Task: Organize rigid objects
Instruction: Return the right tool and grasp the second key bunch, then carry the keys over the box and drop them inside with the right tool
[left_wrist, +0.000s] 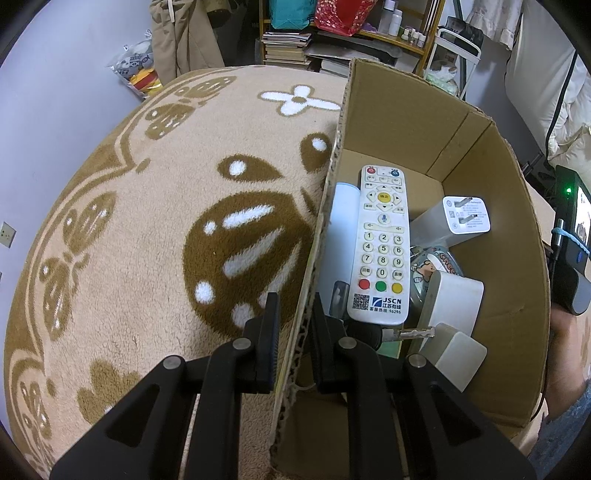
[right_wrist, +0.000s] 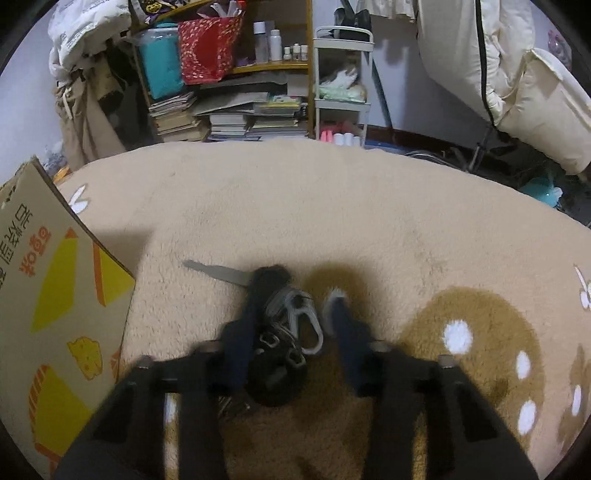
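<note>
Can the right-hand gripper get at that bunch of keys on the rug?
Probably yes. The right gripper already straddles the bunch of keys on the rug, a finger on each side and nothing between. Motion blur hides whether the pads touch yet.

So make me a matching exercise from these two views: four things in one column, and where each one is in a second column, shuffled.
Things:
1. remote control
2. bunch of keys
3. left gripper
4. white plug adapter

Places:
A. on the rug, between the right gripper's fingers
B. clamped on the cardboard box's wall
C. in the box, prongs facing up
D. in the box, buttons facing up

Pairs: 1-D, 2-A, 3-B, 4-C
</note>
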